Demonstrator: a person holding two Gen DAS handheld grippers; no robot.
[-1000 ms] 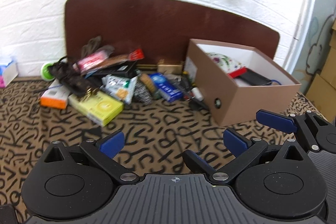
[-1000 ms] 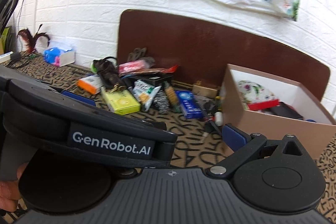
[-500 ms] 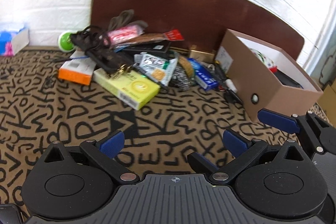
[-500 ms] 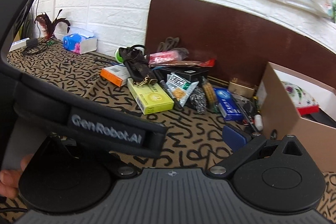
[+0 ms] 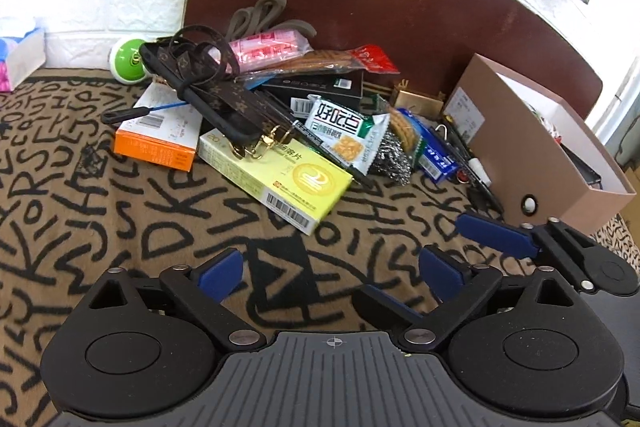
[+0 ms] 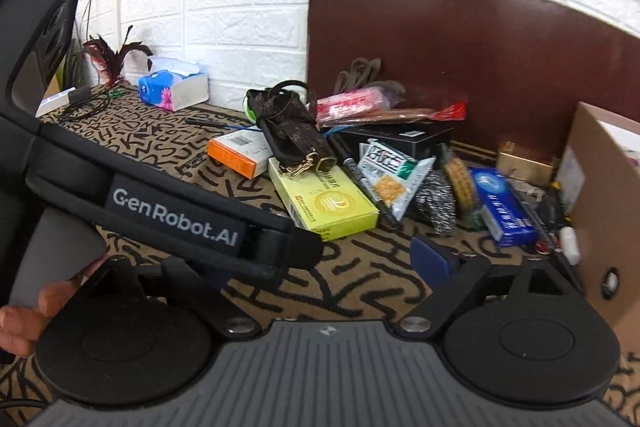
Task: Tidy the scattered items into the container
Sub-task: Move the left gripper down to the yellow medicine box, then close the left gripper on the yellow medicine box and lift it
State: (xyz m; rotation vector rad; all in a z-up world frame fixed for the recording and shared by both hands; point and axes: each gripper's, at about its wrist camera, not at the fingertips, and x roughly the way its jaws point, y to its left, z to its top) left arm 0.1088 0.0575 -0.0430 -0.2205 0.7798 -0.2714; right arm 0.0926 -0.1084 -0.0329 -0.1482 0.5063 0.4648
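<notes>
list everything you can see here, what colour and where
yellow box: 1, yellow-green, front of pile
orange box: 1, orange and white, left of the yellow box
strap: 1, brown patterned, across both boxes
snack packet: 1, white and green, right of the yellow box
scourer: 1, silver, beside the packet
blue box: 1, blue, right of the scourer
pink packet: 1, pink, back of pile
black box: 1, black, mid pile
green ball: 1, green, by the wall
carton: 1, tan, right, open
tissue box: 1, blue and pink, far left
cloth: 1, tan with black letters, under all
left claw: 1, black with blue pads, open
right claw: 1, black, partly hidden by the left
</notes>
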